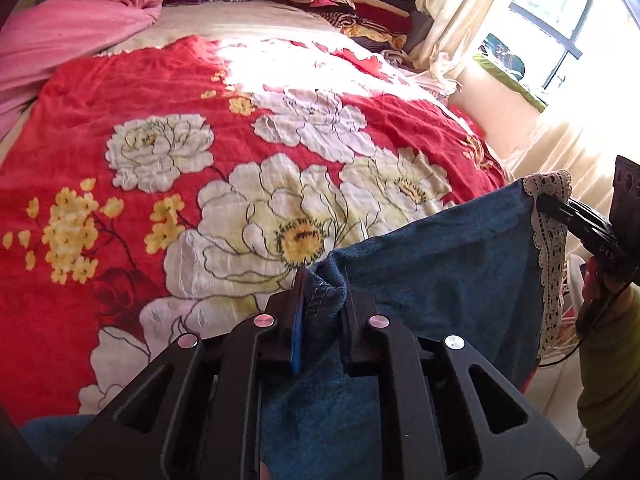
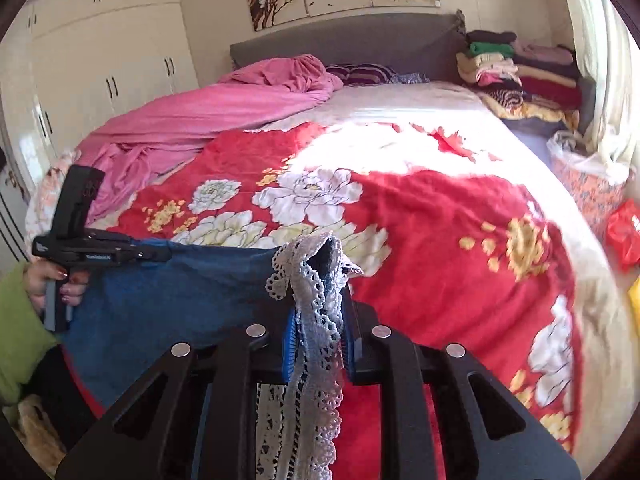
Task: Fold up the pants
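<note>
Above the floral blanket (image 1: 168, 92), both tools pinch fuzzy blue pants (image 1: 432, 248) with lace trim (image 2: 316, 292)

Daylight from the window (image 1: 560, 40) burns a white glare patch onto the bedspread (image 2: 440, 216). Both fisheye views bend and darken at the corners; the right wrist view's right edge blurs.

A bed (image 2: 400, 92) spread with a red flowered blanket (image 2: 440, 220)

A pink sheet (image 2: 224, 116) lies bunched on the far left side, beside a striped pillow (image 2: 364, 74) at the grey headboard (image 2: 340, 40); stacks of folded clothes (image 2: 520, 76) sit in the far right corner; sunlight falls across the middle of the blanket.
</note>
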The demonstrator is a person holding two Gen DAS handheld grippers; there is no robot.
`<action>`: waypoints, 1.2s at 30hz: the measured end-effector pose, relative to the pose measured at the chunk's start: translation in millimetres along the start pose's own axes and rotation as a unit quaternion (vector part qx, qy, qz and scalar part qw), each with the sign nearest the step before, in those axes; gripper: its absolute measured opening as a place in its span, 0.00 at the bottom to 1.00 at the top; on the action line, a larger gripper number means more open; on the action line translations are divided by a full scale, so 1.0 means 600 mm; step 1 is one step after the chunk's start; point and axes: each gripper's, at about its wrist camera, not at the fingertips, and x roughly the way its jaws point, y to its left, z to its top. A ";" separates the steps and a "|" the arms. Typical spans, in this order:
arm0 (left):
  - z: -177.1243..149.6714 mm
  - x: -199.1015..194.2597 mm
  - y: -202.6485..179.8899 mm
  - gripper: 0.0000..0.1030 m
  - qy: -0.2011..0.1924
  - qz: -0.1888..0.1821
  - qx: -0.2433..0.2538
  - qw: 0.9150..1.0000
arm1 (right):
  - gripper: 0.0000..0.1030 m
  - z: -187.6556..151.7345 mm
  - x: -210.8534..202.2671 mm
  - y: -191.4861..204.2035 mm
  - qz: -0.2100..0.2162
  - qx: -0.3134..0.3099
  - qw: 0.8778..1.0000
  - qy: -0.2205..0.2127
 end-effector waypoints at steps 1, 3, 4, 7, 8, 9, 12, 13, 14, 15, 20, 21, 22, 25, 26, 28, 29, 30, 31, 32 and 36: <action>0.010 0.001 -0.005 0.07 -0.005 0.014 0.008 1.000 | 0.16 0.012 0.009 -0.004 -0.011 -0.005 1.000 0.008; 0.022 0.013 -0.011 0.07 -0.009 0.039 0.020 0.999 | 0.16 0.024 0.036 -0.014 -0.025 -0.017 0.999 0.021; 0.026 0.023 -0.008 0.07 -0.004 0.049 0.019 0.999 | 0.16 0.027 0.057 -0.019 -0.032 -0.025 0.999 0.036; 0.024 0.052 0.007 0.07 0.010 0.076 0.010 0.997 | 0.16 0.018 0.116 -0.029 -0.038 -0.031 0.996 0.076; 0.021 0.062 0.011 0.07 0.014 0.082 0.011 0.996 | 0.16 0.012 0.134 -0.030 -0.042 -0.035 0.995 0.089; 0.016 0.070 0.016 0.07 0.018 0.087 0.011 0.996 | 0.16 0.005 0.148 -0.029 -0.048 -0.040 0.993 0.100; 0.000 0.090 0.027 0.09 0.024 0.094 0.009 0.995 | 0.21 -0.015 0.183 -0.041 -0.057 -0.026 0.990 0.124; -0.003 0.091 0.030 0.09 0.020 0.092 0.008 0.995 | 0.23 -0.019 0.188 -0.047 -0.056 -0.014 0.990 0.125; -0.005 0.091 0.031 0.10 0.017 0.091 0.006 0.996 | 0.24 -0.021 0.190 -0.050 -0.054 -0.007 0.991 0.124; -0.005 0.090 0.030 0.10 0.014 0.090 0.005 0.996 | 0.29 -0.022 0.189 -0.051 -0.055 -0.002 0.991 0.121; -0.013 0.052 0.029 0.31 0.001 0.098 -0.009 0.995 | 0.50 -0.013 0.132 -0.058 -0.058 0.043 0.994 0.083; -0.017 0.040 0.029 0.32 -0.003 0.091 -0.016 0.996 | 0.56 -0.013 0.111 -0.059 -0.051 0.056 0.995 0.067; -0.022 0.024 0.030 0.33 -0.008 0.087 -0.022 0.996 | 0.56 -0.017 0.089 -0.059 -0.051 0.068 0.995 0.055; -0.040 -0.018 0.025 0.37 -0.022 0.096 -0.022 0.995 | 0.56 -0.038 0.028 -0.055 -0.041 0.098 0.994 0.031; -0.048 -0.034 0.021 0.37 -0.028 0.094 -0.024 0.995 | 0.56 -0.047 0.010 -0.053 -0.037 0.106 0.993 0.027; -0.064 -0.062 0.014 0.38 -0.038 0.090 -0.027 0.995 | 0.57 -0.066 -0.024 -0.044 -0.033 0.118 0.992 0.018; -0.074 -0.077 0.008 0.38 -0.044 0.090 -0.028 0.995 | 0.58 -0.076 -0.042 -0.040 -0.030 0.121 0.992 0.014; -0.083 -0.088 0.003 0.39 -0.048 0.086 -0.029 0.995 | 0.62 -0.086 -0.058 -0.035 -0.029 0.124 0.992 0.009; -0.094 -0.103 -0.004 0.39 -0.052 0.083 -0.031 0.995 | 0.64 -0.098 -0.073 -0.031 -0.029 0.126 0.992 0.006; -0.103 -0.114 -0.009 0.39 -0.057 0.080 -0.030 0.995 | 0.64 -0.106 -0.083 -0.028 -0.027 0.127 0.991 0.006; -0.143 -0.159 -0.027 0.40 -0.073 0.075 -0.032 0.994 | 0.64 -0.145 -0.104 -0.023 -0.009 0.153 0.988 0.018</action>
